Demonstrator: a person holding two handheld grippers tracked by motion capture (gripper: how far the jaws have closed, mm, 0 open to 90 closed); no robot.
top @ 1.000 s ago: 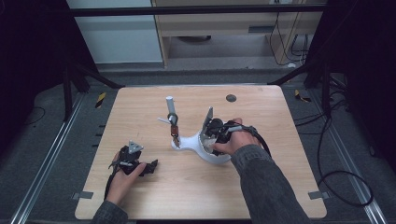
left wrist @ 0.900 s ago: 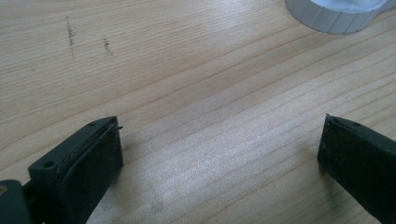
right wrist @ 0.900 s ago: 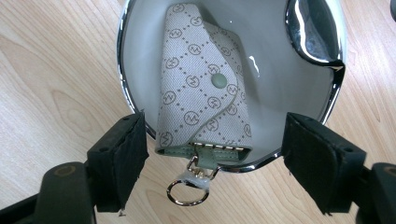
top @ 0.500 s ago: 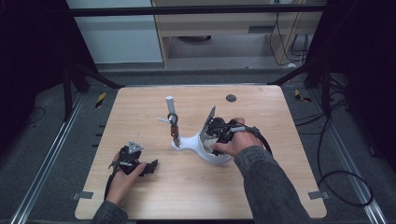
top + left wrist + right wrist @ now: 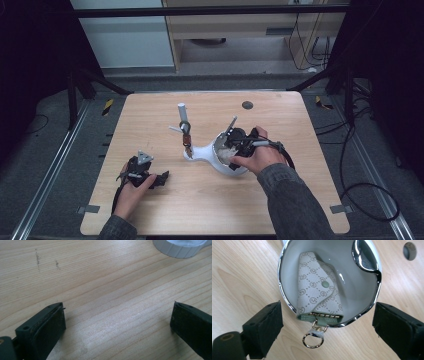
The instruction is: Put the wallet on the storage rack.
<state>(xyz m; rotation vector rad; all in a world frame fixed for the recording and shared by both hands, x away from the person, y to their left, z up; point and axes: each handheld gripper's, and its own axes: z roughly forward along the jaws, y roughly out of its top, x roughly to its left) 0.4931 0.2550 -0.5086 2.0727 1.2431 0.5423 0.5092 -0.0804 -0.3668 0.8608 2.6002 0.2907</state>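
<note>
While our right gripper [image 5: 325, 327] has just been opening, its jaws now stand spread on either side of the white bowl [image 5: 362, 285], pinching nothing. Between them lies the patterned key case [image 5: 317, 290], resting inside the bowl with its metal ring [image 5: 312, 340] hanging over the chrome rim. Our left gripper [image 5: 117, 325] sits with jaws wide apart over bare wooden table [image 5: 100, 277], well apart from the bowl.
</note>
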